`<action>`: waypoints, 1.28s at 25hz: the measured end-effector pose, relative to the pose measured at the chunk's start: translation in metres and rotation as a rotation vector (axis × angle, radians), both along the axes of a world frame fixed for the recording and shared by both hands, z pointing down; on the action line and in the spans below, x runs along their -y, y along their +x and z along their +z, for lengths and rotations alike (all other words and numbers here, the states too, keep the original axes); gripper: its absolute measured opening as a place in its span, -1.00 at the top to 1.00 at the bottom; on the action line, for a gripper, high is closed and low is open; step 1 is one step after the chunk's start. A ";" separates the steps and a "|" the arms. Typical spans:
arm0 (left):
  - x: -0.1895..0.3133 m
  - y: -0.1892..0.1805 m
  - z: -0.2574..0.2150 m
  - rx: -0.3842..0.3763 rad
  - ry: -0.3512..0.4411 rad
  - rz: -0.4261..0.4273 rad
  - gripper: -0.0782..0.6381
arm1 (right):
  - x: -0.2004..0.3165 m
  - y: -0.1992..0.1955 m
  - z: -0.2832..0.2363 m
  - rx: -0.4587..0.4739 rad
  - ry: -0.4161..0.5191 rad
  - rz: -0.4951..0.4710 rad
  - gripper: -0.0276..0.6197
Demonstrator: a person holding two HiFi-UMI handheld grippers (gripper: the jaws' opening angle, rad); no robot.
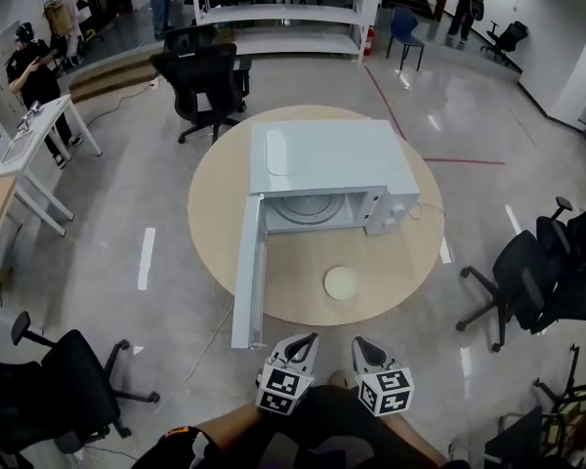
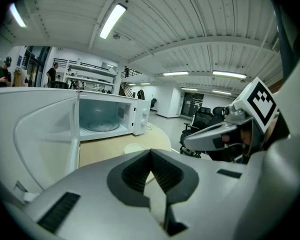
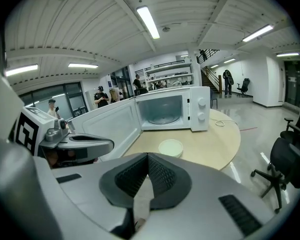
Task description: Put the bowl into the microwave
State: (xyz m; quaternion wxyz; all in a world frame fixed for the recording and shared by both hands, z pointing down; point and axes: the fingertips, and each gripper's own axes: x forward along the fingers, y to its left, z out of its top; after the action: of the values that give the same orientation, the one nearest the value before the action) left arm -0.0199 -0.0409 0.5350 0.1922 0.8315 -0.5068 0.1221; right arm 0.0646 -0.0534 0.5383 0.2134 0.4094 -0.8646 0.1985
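Observation:
A pale cream bowl (image 1: pixel 340 283) sits empty on the round wooden table (image 1: pixel 410 272), in front of the white microwave (image 1: pixel 327 159). The microwave's door (image 1: pixel 249 272) is swung wide to the left, and the glass turntable (image 1: pixel 308 208) inside is bare. Both grippers hang close to my body, short of the table's near edge. My left gripper (image 1: pixel 306 341) is shut on nothing, and so is my right gripper (image 1: pixel 362 344). The right gripper view shows the bowl (image 3: pixel 171 147) just beyond the closed tips (image 3: pixel 147 155). In the left gripper view the bowl (image 2: pixel 135 148) peeks over the tips (image 2: pixel 151 152).
Black office chairs stand around the table: one behind it (image 1: pixel 207 81), one at the right (image 1: pixel 527 281) and one at the lower left (image 1: pixel 68 389). A white cable (image 1: pixel 425 208) lies right of the microwave. A desk (image 1: pixel 24 145) and a person (image 1: pixel 34 71) are at the far left.

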 end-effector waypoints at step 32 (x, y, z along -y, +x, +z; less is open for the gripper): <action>0.022 0.094 0.011 0.128 -0.032 -0.302 0.65 | 0.058 0.088 0.016 0.132 -0.037 -0.265 0.87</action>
State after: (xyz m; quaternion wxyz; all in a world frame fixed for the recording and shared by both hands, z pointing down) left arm 0.0741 -0.0629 0.5463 0.1888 0.7334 -0.6350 0.1525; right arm 0.1529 -0.1119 0.5540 0.1879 0.2738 -0.9193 0.2110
